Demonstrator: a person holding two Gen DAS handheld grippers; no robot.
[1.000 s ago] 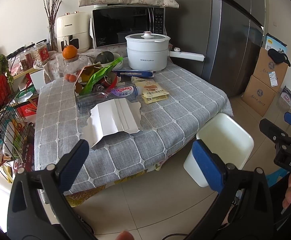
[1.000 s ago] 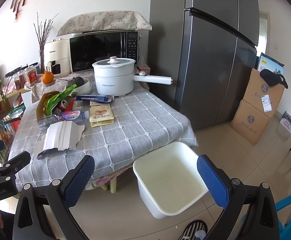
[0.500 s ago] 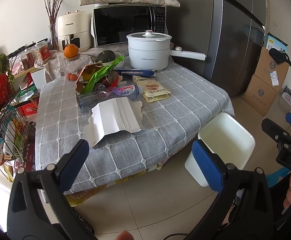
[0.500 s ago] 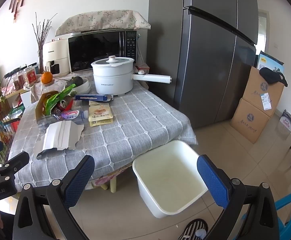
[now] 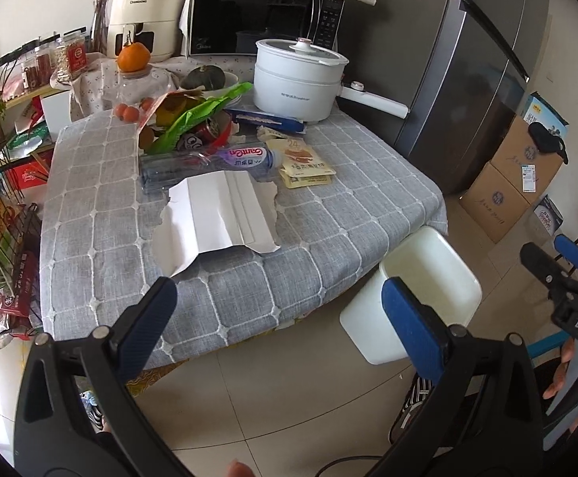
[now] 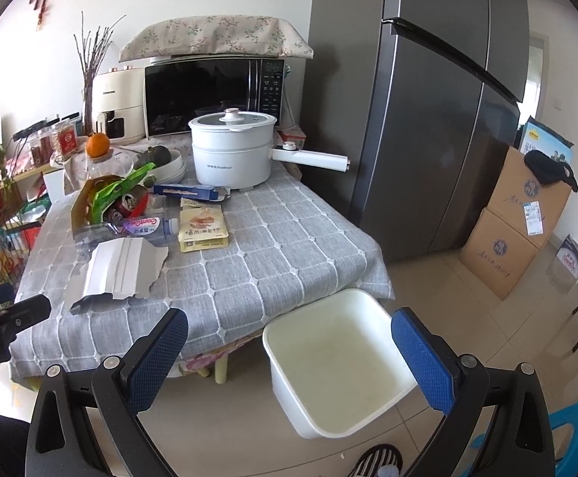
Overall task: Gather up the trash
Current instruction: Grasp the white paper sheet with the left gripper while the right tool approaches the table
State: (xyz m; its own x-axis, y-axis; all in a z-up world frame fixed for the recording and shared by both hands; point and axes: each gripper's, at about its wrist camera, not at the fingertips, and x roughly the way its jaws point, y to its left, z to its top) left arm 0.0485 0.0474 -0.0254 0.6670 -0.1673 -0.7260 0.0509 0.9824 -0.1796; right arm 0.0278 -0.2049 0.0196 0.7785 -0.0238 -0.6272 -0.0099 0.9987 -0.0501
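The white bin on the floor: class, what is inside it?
The white bin looks empty: bare pale walls and bottom show. The right gripper's finger hides its near right corner.

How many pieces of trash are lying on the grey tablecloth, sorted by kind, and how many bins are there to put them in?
Torn white paper: 1
Clear plastic bottle: 1
Yellow snack packets: 2, stacked
Blue wrapper box: 1
Crushed cans: at least 1, partly hidden
Green wrapper: 1
White bin: 1, on the floor
Total: 7 trash pieces visible, 1 bin
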